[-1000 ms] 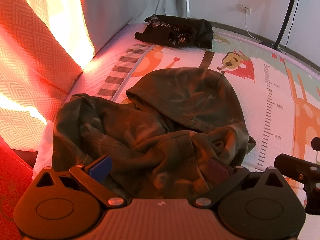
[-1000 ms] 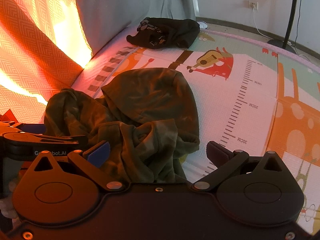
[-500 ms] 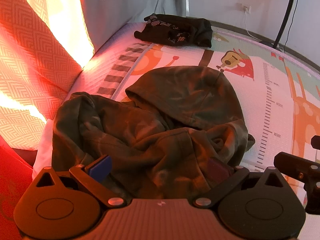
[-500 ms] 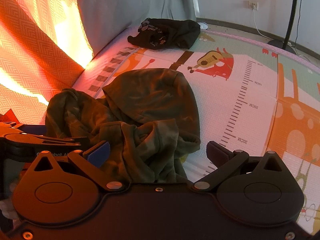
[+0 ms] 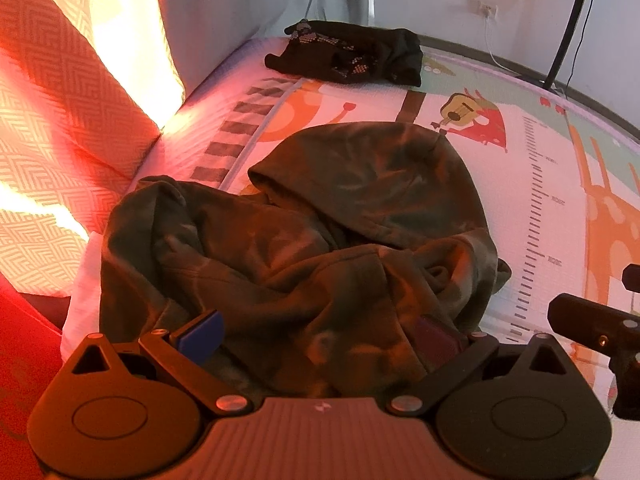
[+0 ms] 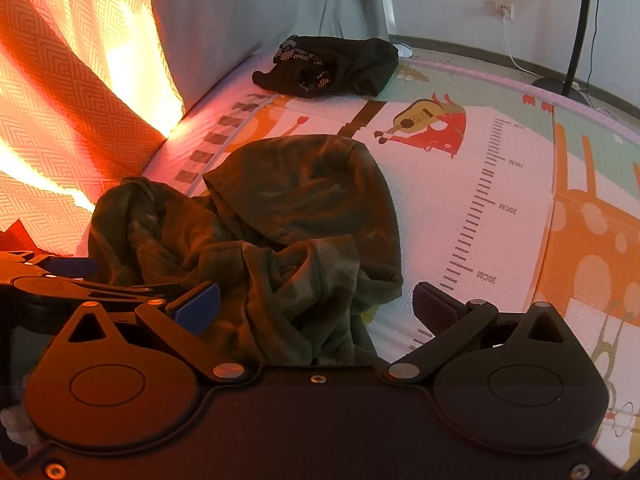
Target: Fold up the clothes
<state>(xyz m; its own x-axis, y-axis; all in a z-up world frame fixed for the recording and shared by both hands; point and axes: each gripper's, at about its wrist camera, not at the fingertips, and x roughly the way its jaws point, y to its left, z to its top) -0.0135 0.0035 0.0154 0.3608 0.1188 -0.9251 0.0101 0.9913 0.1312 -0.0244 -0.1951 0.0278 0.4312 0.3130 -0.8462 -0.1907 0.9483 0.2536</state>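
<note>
A crumpled olive-green hoodie (image 5: pixel 320 240) lies on the printed play mat (image 5: pixel 540 208), its hood spread flat on the far side. My left gripper (image 5: pixel 318 336) is open and low over the near bunched edge, with fabric lying between the fingers and covering part of the maroon pad (image 5: pixel 436 338). The hoodie (image 6: pixel 288 232) fills the left half of the right wrist view. My right gripper (image 6: pixel 316 308) is open too, with a fold of cloth beside its blue pad (image 6: pixel 196 306) and bare mat by its maroon pad (image 6: pixel 434 308). Neither holds anything.
A black garment (image 5: pixel 352 56) lies at the mat's far end. Orange patterned fabric (image 5: pixel 60 120) and a grey sheet (image 5: pixel 240 8) rise along the left. A fan stand (image 6: pixel 576 32) and a wall socket with a cable (image 6: pixel 504 10) are at the back right.
Both views have shifted only slightly. The hoodie lies as before and both grippers stay open.
</note>
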